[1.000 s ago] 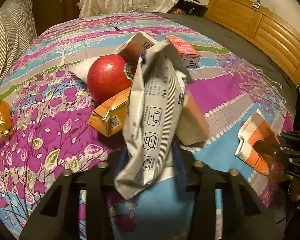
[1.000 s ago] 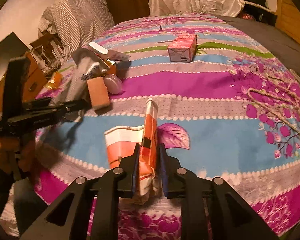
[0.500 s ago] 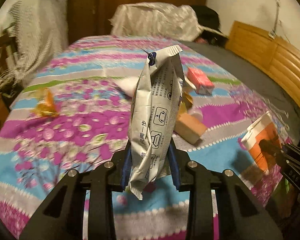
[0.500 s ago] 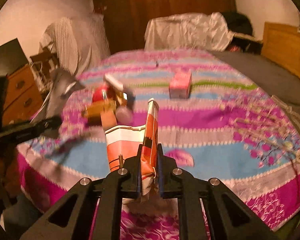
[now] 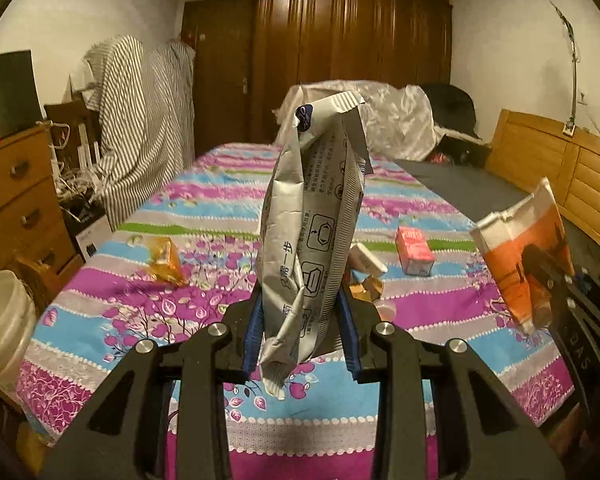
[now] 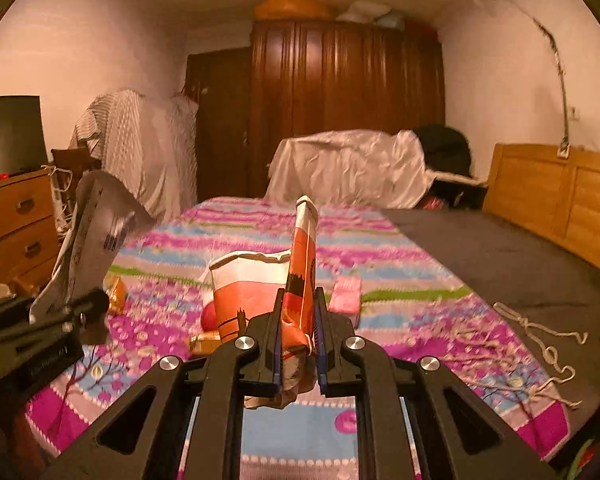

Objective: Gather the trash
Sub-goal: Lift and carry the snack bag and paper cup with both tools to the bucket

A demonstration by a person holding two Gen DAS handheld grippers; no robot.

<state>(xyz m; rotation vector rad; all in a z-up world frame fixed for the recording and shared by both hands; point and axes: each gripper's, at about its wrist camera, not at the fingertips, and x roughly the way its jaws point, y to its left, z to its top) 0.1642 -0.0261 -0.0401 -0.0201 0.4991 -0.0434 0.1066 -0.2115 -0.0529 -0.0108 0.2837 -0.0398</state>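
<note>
Silver foil, a crumpled snack wrapper (image 5: 312,236), stands upright in the left claw (image 5: 302,332), pinched low so it hangs clear of the bed (image 5: 204,216). The right claw (image 6: 296,344) is clamped on a flattened orange-and-white paper cup (image 6: 256,296), likewise lifted. Both pieces look ready to carry to a bin, perhaps the pale bucket (image 5: 0,324) at the bed's left. A pink carton (image 5: 414,250) and an orange wrapper (image 5: 164,260) are left on the bedspread.

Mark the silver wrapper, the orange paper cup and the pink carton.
silver wrapper (image 5: 312,240), left wrist view, printed middle panel.
orange paper cup (image 6: 246,304), right wrist view, outer wall.
pink carton (image 5: 414,250), left wrist view, top face.
</note>
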